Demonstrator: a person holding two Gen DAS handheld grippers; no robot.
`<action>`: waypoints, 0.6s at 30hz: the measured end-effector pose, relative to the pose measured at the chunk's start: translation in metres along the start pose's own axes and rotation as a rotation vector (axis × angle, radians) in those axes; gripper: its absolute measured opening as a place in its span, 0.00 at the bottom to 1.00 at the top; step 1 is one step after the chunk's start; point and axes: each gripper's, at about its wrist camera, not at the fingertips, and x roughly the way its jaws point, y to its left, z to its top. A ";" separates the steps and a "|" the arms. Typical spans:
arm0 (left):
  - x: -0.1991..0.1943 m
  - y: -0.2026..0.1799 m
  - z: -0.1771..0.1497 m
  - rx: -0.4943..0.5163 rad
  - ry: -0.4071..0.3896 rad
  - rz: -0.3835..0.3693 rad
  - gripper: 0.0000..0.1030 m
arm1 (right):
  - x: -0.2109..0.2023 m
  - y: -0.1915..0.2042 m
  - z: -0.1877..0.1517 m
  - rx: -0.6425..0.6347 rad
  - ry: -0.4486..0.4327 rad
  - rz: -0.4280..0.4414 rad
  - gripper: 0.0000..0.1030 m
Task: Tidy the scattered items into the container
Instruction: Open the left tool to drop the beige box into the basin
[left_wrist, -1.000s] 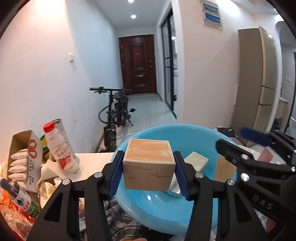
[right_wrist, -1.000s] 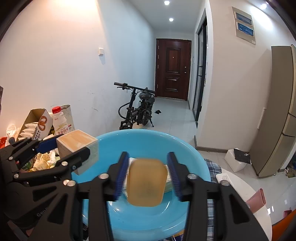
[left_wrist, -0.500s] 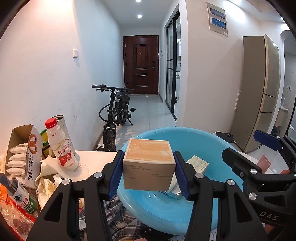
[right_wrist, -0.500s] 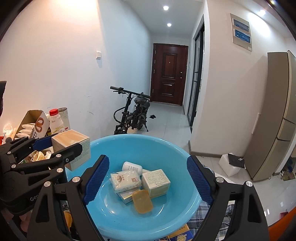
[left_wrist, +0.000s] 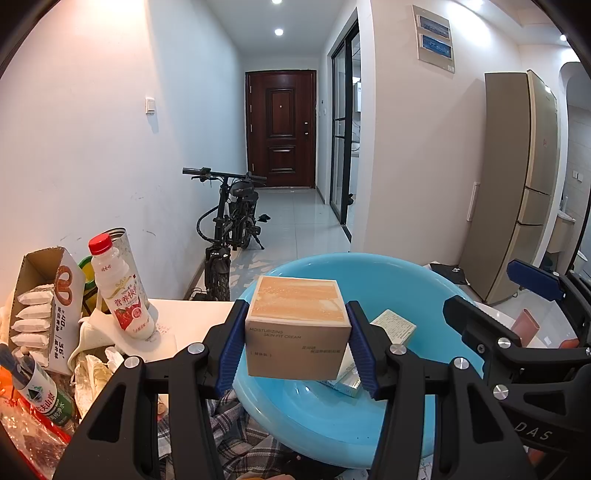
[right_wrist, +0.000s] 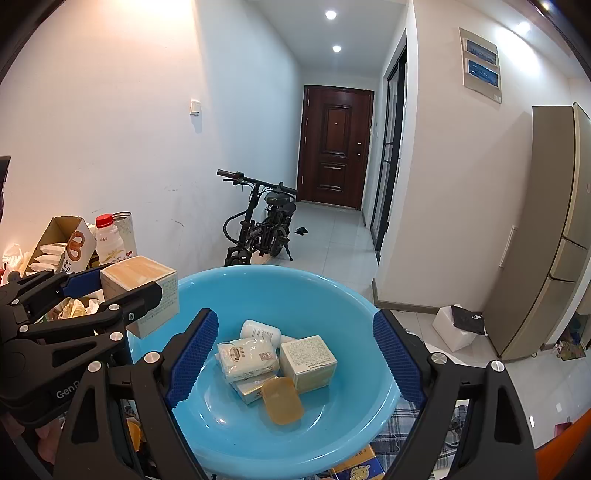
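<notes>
My left gripper (left_wrist: 297, 345) is shut on a tan skin-cream box (left_wrist: 297, 332) and holds it above the left rim of the blue basin (left_wrist: 388, 273). The box also shows in the right wrist view (right_wrist: 142, 291). My right gripper (right_wrist: 293, 360) is open and empty above the basin (right_wrist: 332, 295). In the basin lie an orange soap bar (right_wrist: 282, 400), a white wrapped packet (right_wrist: 245, 354), a pale square box (right_wrist: 308, 360), a white bottle (right_wrist: 260, 328) and a flat box (right_wrist: 251, 389) under them.
At the left stand a red-capped milk drink bottle (left_wrist: 120, 291), a tin can (left_wrist: 127, 251), an open carton of white sachets (left_wrist: 40, 306), a green-labelled bottle (left_wrist: 40, 391) and crumpled wrappers. A checked cloth (right_wrist: 424, 417) lies under the basin. A bicycle (right_wrist: 258, 225) stands in the hallway.
My right gripper opened and let go of the orange soap bar, which now lies in the basin. My left gripper still holds the cream box, almost unmoved.
</notes>
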 end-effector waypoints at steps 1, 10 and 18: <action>0.000 0.000 0.000 0.000 -0.001 0.001 0.50 | 0.000 0.000 0.000 -0.001 0.000 -0.005 0.86; -0.002 -0.001 0.000 0.006 -0.004 0.008 0.50 | 0.002 -0.004 0.000 0.006 0.008 -0.019 0.88; -0.001 0.001 0.000 0.002 -0.003 0.015 0.50 | 0.003 -0.004 0.000 -0.010 0.007 -0.075 1.00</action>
